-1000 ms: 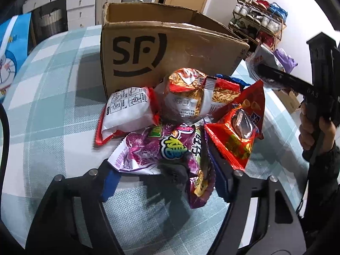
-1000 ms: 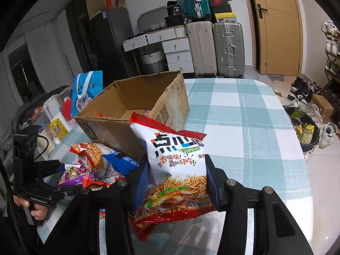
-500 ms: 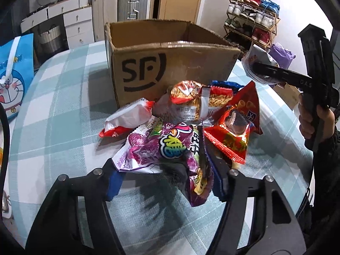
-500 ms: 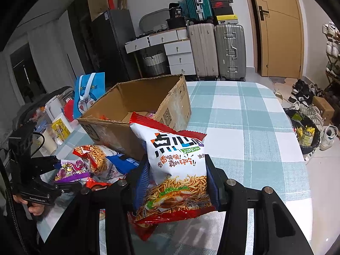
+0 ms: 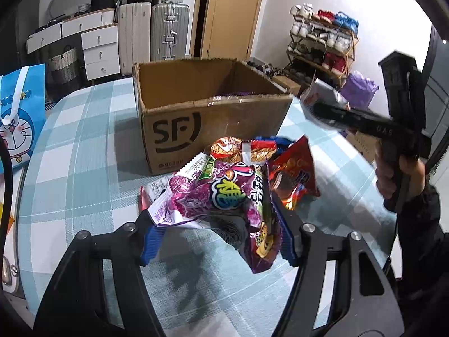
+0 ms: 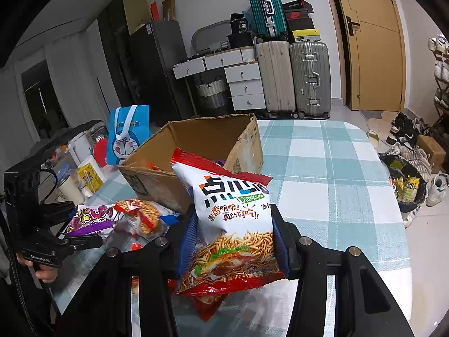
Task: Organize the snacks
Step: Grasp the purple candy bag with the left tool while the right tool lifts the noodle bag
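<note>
- Left wrist view: the left gripper [image 5: 219, 226] is clamped on the purple snack bag [image 5: 224, 196], its blue pads pressing the crumpled lower edge from both sides. The bag is off the checked tablecloth [image 5: 84, 151], near the camera and in front of the cardboard box [image 5: 213, 129]. It appears raised so that it clears the heap and can go over the box's near wall.
- The purple bag's long axis runs roughly left to right across the jaws. One corner droops down at the right, and the printed face looks up and toward the camera.
- More packets lie in a heap [image 5: 263, 154] just in front of the box, touching its near wall, so sorting seems only partly done.
- At the far right the right gripper [image 5: 317, 106] hangs beside the box's right corner; only the silvery back of its packet shows here.
- Right wrist view: the right gripper [image 6: 233, 241] is clamped on the white noodle-snack bag [image 6: 233, 210], pads on its left and right edges at mid-height. The bag is in the air, near the camera, just in front of the box [image 6: 196, 151].
- This bag's long axis stands nearly upright, leaning slightly left. Its red top seal points toward the box and its front faces the camera, a hold that looks suited to dropping it in top-first.
- At the left the left gripper [image 6: 81, 230] holds the purple bag [image 6: 89, 219] low, beside the heap.
</note>
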`<move>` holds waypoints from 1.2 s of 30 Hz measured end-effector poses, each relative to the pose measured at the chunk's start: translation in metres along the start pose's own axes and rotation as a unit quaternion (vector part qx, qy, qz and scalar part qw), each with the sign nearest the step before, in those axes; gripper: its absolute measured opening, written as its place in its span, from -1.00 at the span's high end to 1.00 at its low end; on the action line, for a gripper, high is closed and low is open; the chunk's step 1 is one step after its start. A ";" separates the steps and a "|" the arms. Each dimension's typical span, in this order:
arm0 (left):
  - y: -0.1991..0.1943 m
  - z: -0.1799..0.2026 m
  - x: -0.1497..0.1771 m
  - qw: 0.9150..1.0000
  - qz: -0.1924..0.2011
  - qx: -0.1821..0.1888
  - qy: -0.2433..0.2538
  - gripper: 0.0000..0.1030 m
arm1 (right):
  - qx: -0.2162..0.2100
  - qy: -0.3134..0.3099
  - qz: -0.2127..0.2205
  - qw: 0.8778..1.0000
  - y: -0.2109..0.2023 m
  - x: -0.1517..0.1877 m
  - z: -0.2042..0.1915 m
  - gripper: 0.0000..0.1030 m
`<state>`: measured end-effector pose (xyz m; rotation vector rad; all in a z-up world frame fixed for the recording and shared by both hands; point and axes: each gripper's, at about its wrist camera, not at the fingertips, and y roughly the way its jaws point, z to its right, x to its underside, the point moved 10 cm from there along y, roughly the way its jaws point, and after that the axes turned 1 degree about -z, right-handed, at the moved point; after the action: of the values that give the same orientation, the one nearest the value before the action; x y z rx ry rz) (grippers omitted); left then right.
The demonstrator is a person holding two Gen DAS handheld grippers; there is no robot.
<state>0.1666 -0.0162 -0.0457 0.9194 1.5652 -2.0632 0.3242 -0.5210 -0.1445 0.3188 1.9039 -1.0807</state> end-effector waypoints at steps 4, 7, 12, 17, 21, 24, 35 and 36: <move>-0.008 0.004 -0.010 1.000 0.016 0.000 -0.004 -0.25 | -0.004 -0.002 0.006 1.000 -0.005 -0.003 -0.006 0.06; -0.015 0.009 -0.015 1.000 0.026 0.001 -0.002 -0.25 | -0.006 -0.004 0.012 1.000 -0.010 -0.006 -0.010 0.06; -0.026 0.012 -0.025 0.999 0.044 -0.005 -0.005 -0.25 | -0.009 -0.005 0.018 1.000 -0.017 -0.010 -0.016 0.05; -0.031 0.008 -0.040 0.998 0.064 -0.013 -0.014 -0.25 | -0.013 -0.007 0.023 1.000 -0.019 -0.015 -0.023 0.05; -0.037 0.008 -0.057 0.996 0.083 -0.023 -0.016 -0.25 | -0.016 -0.010 0.027 0.999 -0.019 -0.021 -0.030 0.05; -0.040 0.006 -0.068 0.995 0.092 -0.026 -0.018 -0.25 | -0.019 -0.013 0.028 0.999 -0.019 -0.029 -0.035 0.05; -0.028 -0.006 -0.100 0.994 0.094 -0.056 -0.019 -0.25 | -0.031 -0.021 0.032 0.999 -0.006 -0.057 -0.050 0.05; -0.026 -0.007 -0.102 0.994 0.094 -0.055 -0.020 -0.25 | -0.034 -0.020 0.032 0.999 -0.004 -0.060 -0.051 0.05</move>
<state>0.2237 -0.0101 0.0430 0.9401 1.4937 -1.8367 0.3264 -0.4720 -0.0828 0.3153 1.8779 -0.9697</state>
